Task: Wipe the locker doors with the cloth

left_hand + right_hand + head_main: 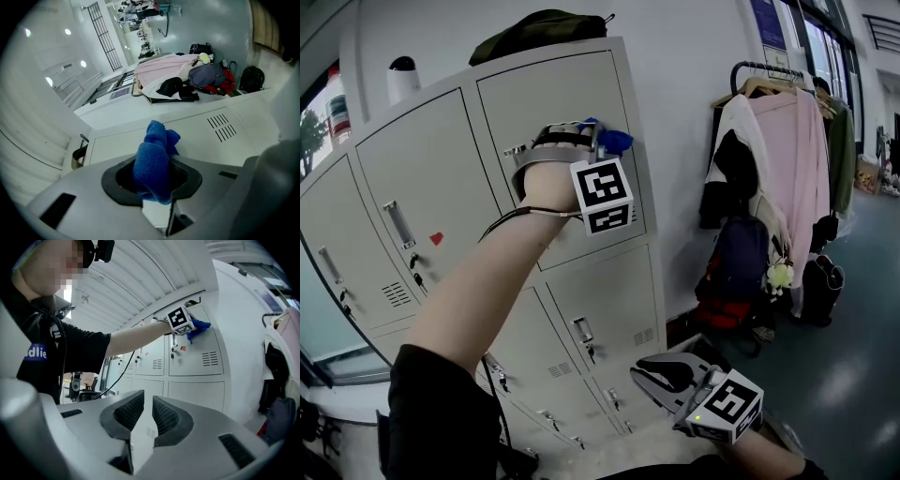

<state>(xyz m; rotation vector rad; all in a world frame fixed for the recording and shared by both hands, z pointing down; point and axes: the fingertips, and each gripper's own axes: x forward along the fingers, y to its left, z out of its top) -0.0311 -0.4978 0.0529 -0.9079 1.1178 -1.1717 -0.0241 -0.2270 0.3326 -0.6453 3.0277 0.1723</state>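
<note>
My left tongs (598, 142) clamp the cloth (616, 141) up at the locker door (553, 94) for wiping; my right tongs (666, 377) hang closed, empty, below it.

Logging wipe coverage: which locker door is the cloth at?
The top-row door at the right end, nearest the hanging clothes. The left hand-held gripper holds the blue cloth up to it; the other doors sit lower or further left.

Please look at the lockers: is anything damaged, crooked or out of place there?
Nothing looks damaged or crooked; the doors in view are shut. Two small things stand out: a red mark on the upper door beside the one where the left gripper holds the cloth, and a dark bundle on top of the lockers.
</note>
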